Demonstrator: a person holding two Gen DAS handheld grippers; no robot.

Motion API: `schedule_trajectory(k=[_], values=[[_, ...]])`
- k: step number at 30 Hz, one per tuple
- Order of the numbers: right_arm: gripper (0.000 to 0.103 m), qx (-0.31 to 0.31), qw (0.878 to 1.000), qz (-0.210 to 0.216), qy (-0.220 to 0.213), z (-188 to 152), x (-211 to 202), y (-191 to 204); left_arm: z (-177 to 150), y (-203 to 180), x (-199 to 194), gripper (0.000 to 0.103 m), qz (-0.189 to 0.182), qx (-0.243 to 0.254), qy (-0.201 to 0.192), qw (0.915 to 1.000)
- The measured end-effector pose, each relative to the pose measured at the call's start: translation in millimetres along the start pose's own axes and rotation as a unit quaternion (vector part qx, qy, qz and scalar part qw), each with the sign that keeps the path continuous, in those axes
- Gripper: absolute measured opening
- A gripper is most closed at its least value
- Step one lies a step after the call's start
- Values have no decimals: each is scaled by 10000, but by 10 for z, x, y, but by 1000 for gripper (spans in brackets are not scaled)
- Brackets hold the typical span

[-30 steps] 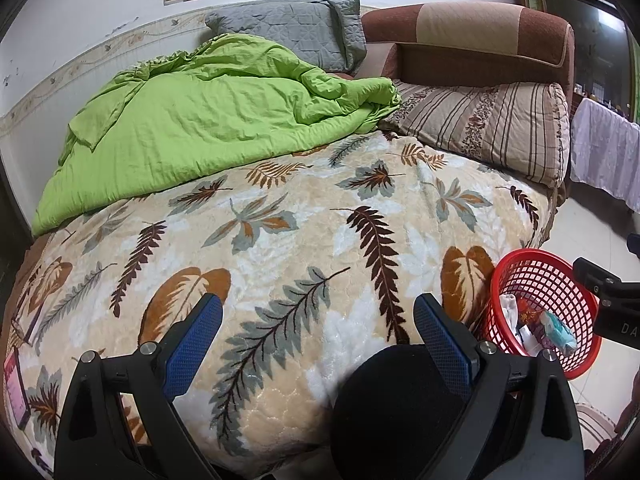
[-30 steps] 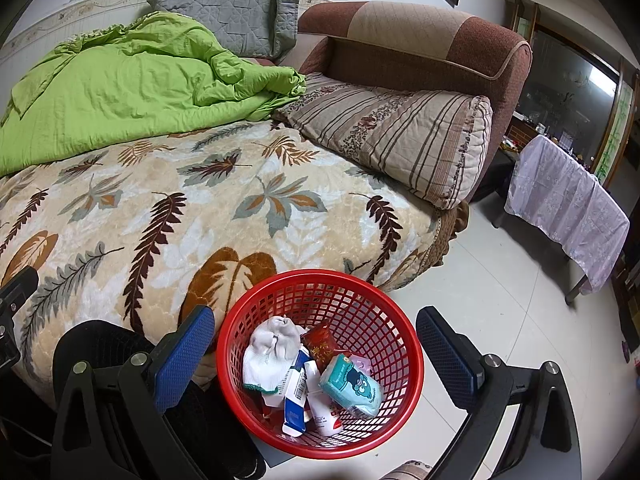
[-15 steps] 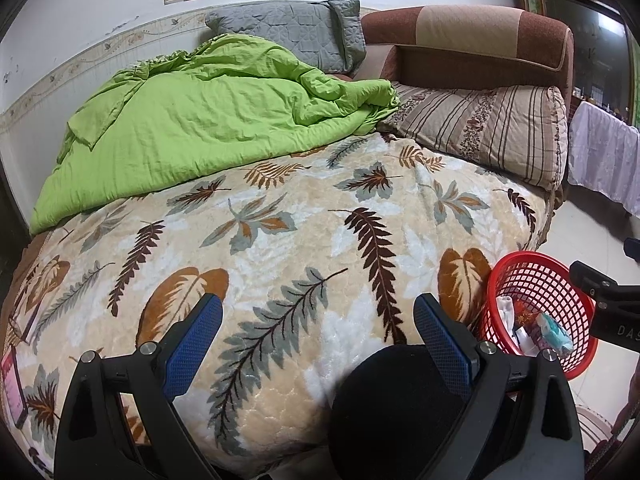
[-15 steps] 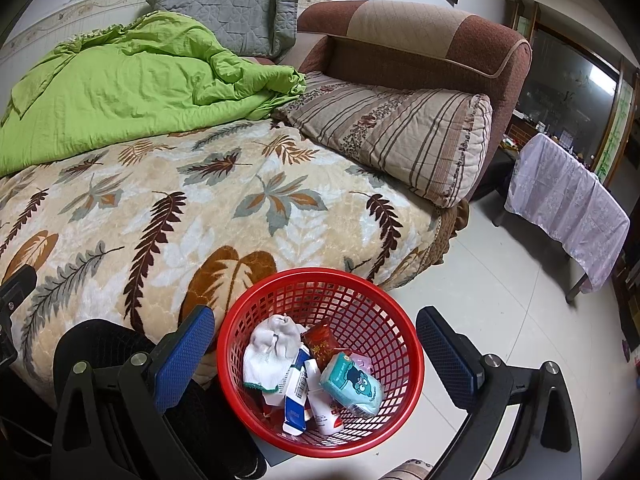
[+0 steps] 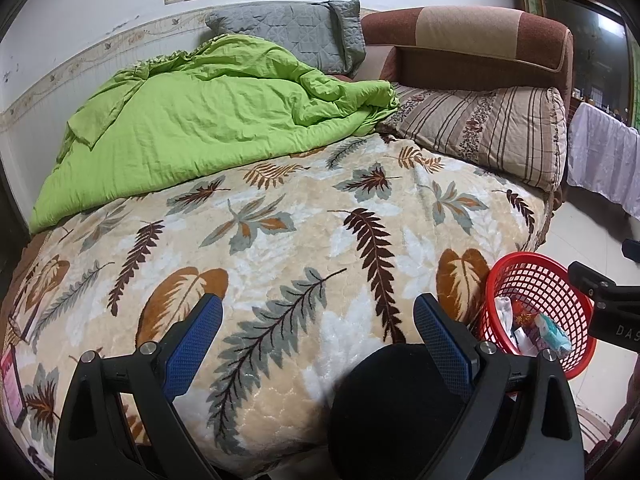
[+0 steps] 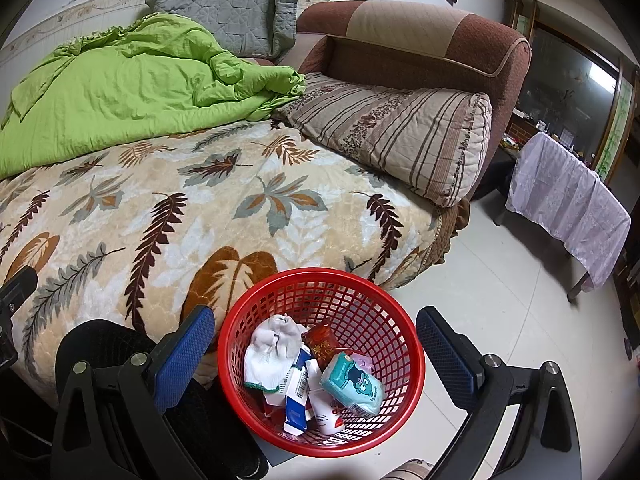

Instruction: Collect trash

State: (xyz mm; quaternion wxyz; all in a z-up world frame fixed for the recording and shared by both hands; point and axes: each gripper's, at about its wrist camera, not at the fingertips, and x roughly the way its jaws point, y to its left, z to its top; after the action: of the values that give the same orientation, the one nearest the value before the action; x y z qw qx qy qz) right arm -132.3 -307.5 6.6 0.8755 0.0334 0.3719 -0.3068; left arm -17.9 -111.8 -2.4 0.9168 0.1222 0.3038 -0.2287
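A bed (image 5: 320, 240) is filling most of the room, wearing a cream leaf-print blanket (image 6: 168, 216), with a green quilt (image 5: 208, 120) lying rumpled toward the white wall (image 5: 100, 12). A grey pillow (image 6: 232, 20) is leaning against that wall beside a brown padded headboard (image 6: 420, 40); a striped pillow (image 6: 400, 136) is resting below it. Pale floor tiles (image 6: 500, 288) are reflecting light near a table draped in lilac cloth (image 6: 568, 200).

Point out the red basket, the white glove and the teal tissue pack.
red basket (image 6: 418, 354): right wrist view, right rim.
white glove (image 6: 272, 350): right wrist view, middle of the fabric.
teal tissue pack (image 6: 352, 384): right wrist view, printed face.
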Motion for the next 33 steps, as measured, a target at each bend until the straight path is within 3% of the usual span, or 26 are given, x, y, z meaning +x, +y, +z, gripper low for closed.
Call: schedule_trajectory(k=[5,10,13,17,22,25,29,33], values=[[102,-310,9993,197,-6,39,39,194,19,123,73,96,46,-388,203,9990],[102,-640,9956,677,-113,293,155,586,21,567,203,96,359,-1156,492,9914],[102,-932,9896,1075,-189,511,241,964,-7,906,286,96,731,-1653,650,9814],[102,-1396,9776,1571,-140,791,491,1610,-41,1279,458,96,1319,-1936,887,9681],[102,-1878,9579,2107,522,1025,1150,2591,-158,1771,873,96,1626,-2395,1417,9466],[102,-1935,9582,2002,668,1066,1530,3003,-192,1953,1165,96,1774,-2523,1728,9354],[102,-1804,9642,1788,763,1073,1908,3270,-255,2152,1473,96,1886,-2696,2015,9226],[102,-1455,9690,1834,792,1082,2047,3242,-182,2156,1627,103,1937,-2542,1944,9274]])
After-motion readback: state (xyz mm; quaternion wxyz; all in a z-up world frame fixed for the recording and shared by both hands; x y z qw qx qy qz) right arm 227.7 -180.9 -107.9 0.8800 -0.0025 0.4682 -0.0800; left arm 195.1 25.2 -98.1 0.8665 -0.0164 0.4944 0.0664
